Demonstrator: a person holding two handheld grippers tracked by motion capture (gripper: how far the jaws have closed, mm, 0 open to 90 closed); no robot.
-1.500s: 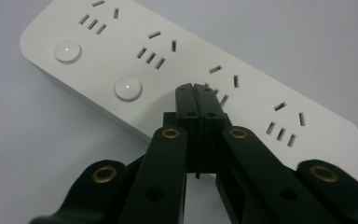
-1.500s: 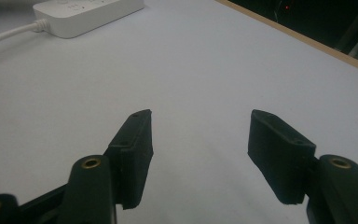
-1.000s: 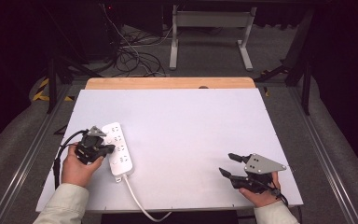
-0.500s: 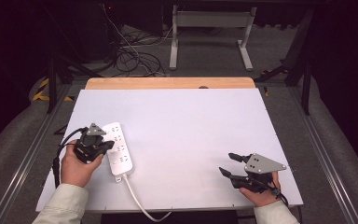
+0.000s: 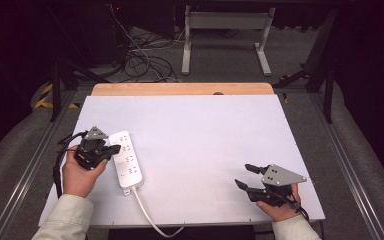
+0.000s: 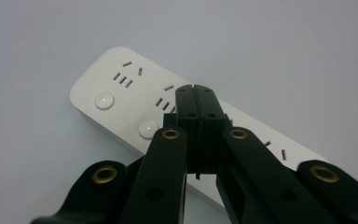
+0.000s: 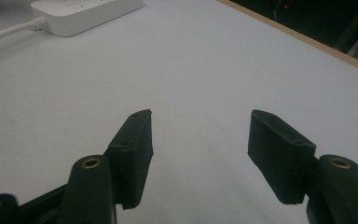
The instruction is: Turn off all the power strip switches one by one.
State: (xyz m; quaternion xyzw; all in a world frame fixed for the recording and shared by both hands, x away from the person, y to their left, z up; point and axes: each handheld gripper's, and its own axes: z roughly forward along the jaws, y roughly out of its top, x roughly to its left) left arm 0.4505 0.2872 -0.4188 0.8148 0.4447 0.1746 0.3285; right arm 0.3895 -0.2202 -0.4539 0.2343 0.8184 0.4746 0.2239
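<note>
Just beside: left gripper (image 5: 111,149), power strip (image 5: 128,167).

Bare white table (image 5: 205,145) beyond the power strip (image 5: 127,165), cord (image 5: 147,212) trailing.

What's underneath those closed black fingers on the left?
The white power strip lies under the left gripper, its fingers shut over the socket face. They cover some sockets; whether they touch it is unclear.

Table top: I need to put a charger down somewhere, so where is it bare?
The white table is bare between the power strip and the right gripper, and all along the far wooden edge. The near-left corner is crowded: strip, its cord, left gripper.
</note>
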